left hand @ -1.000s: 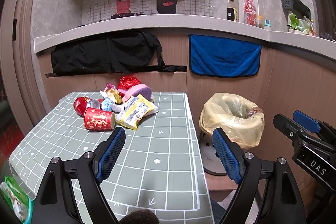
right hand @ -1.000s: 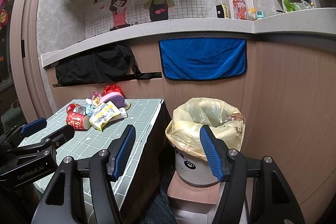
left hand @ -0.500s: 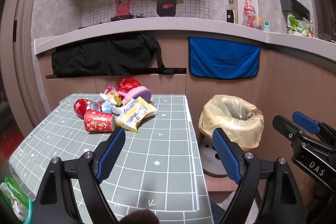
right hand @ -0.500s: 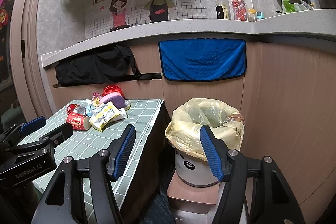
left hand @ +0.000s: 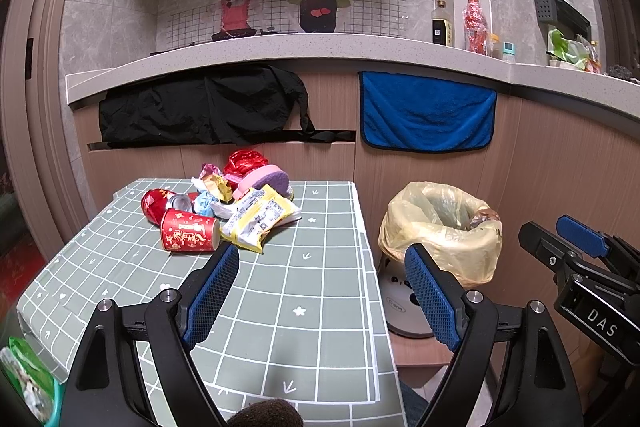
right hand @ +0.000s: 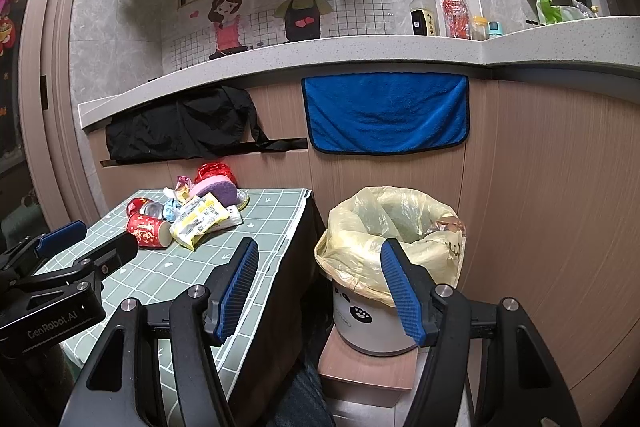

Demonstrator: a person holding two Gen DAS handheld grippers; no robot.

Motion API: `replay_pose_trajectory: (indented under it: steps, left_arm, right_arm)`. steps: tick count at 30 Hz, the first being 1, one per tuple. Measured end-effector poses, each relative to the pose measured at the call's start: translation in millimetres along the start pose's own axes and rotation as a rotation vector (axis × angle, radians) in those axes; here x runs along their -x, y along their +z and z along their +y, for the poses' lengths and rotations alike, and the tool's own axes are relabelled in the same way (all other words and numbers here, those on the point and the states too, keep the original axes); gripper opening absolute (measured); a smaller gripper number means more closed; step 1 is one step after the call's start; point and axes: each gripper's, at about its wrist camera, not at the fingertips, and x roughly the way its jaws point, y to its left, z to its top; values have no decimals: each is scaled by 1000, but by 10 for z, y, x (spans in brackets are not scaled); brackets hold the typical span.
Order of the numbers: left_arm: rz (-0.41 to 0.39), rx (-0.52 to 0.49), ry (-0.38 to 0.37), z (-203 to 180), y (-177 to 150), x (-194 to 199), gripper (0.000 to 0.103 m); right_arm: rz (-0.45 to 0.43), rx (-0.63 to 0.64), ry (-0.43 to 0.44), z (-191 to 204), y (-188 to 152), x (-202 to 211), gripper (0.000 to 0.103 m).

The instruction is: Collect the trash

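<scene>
Tongs, both pairs spread wide and empty. The left gripper (left hand: 316, 291) hangs above the near part of the green grid-patterned table (left hand: 304, 339); the right gripper (right hand: 318, 287) hangs off the table's right edge, in front of the trash bin (right hand: 372, 323). Trash lies heaped at the table's far left: a red paper cup (left hand: 190, 235) on its side, a red can (left hand: 160, 203) behind it, a yellow snack wrapper (left hand: 260, 217) to the cup's right, a pink and purple sponge (left hand: 266, 181) and crumpled wrappers (left hand: 214, 187) further back. The right wrist view alone shows the bin's white body and paw print, standing on a low wooden block (right hand: 360, 375), with the yellow bag (right hand: 360, 227) lining it. The left wrist view alone shows a green packet (left hand: 28, 383) at the table's near left corner. A black cloth (left hand: 200, 107) and a blue towel (left hand: 426, 115) hang under the counter (left hand: 280, 47).
</scene>
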Motion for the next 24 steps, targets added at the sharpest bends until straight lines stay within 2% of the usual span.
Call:
replay_pose_trajectory:
  steps: [14,24]
  left_arm:
    - [8,10,-2,27,24,-13,85]
    - [39,29,7,284,157,-336,85]
  right_arm:
    - [17,1,2,29,-31,-39,61]
    - [57,8,7,45,88,-354,61]
